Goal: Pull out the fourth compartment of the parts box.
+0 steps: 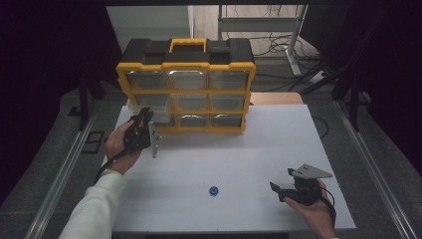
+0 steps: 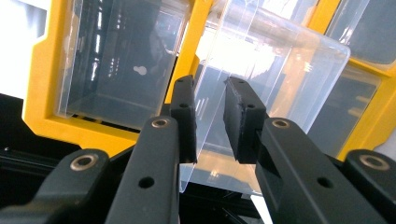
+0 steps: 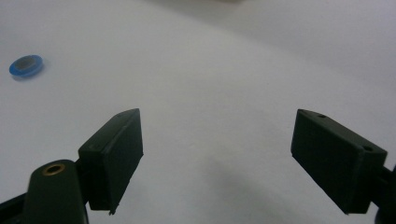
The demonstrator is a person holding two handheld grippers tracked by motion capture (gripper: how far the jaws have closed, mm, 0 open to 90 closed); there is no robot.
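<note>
The left gripper [image 2: 209, 119] has its jaws drawn in narrow around the thin front wall of a clear plastic drawer [image 2: 275, 88], one pad on each side of it. The gap between pads and plastic is too fine to judge, but the wall sits squarely between them and looks pinched. The drawer sticks out at a tilt from the bottom-left slot of the yellow and black organizer [image 1: 186, 84]. In the high view this gripper [image 1: 144, 122] is up against the organizer's lower left corner, held in the person's left hand [image 1: 119, 144], with a white sleeve [image 1: 97, 209] running back toward the table's near left corner.

The right gripper [image 3: 217, 154] has its jaws spread wide with nothing between them, just bare white table [image 3: 224, 70] underneath. From above it [image 1: 286, 186] rests low by the near right corner of the table, cradled in the right hand [image 1: 313, 209], well apart from the organizer.

A small blue ring [image 1: 214, 190] lies flat near the middle of the table's near edge, between the two hands and touched by neither. The organizer stands upright along the far edge, its carry handle [image 1: 188, 45] on top.
</note>
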